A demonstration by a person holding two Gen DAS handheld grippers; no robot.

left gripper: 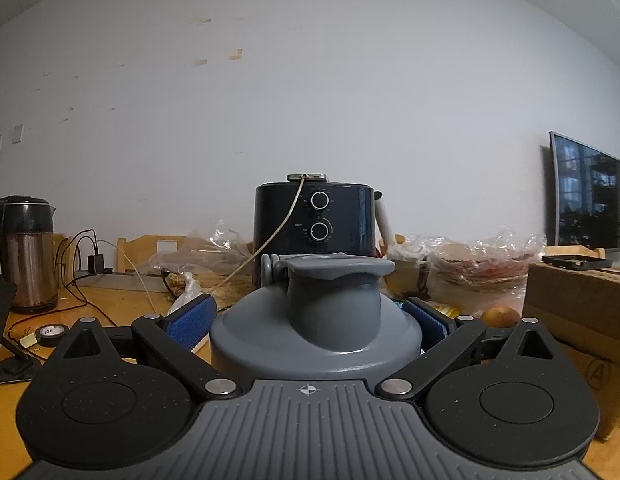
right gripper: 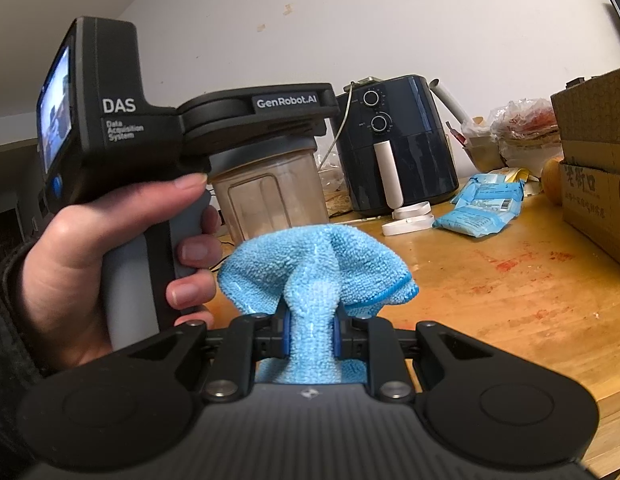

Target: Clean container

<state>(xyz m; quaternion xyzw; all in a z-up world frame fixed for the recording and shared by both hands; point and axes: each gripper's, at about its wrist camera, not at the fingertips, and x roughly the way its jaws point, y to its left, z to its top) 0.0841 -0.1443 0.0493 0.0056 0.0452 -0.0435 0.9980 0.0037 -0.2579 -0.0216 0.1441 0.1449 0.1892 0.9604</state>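
Note:
A clear plastic container (right gripper: 270,200) with a cloudy brownish inside and a grey lid (left gripper: 315,320) stands upright over the wooden table (right gripper: 489,300). My left gripper (left gripper: 310,316) is shut on the lid, its blue pads (left gripper: 190,320) pressed against both sides. In the right wrist view a hand (right gripper: 90,248) holds that gripper's handle, left of the container. My right gripper (right gripper: 310,332) is shut on a light blue microfibre cloth (right gripper: 317,264), which bunches out in front of the jaws, just before the container's lower wall.
A dark air fryer (right gripper: 393,148) stands behind the container. Blue packets (right gripper: 481,204) and cardboard boxes (right gripper: 589,160) lie to the right. A kettle (left gripper: 26,252), cables and a tape roll (left gripper: 52,334) sit at the left. Plastic bags (left gripper: 477,264) line the back.

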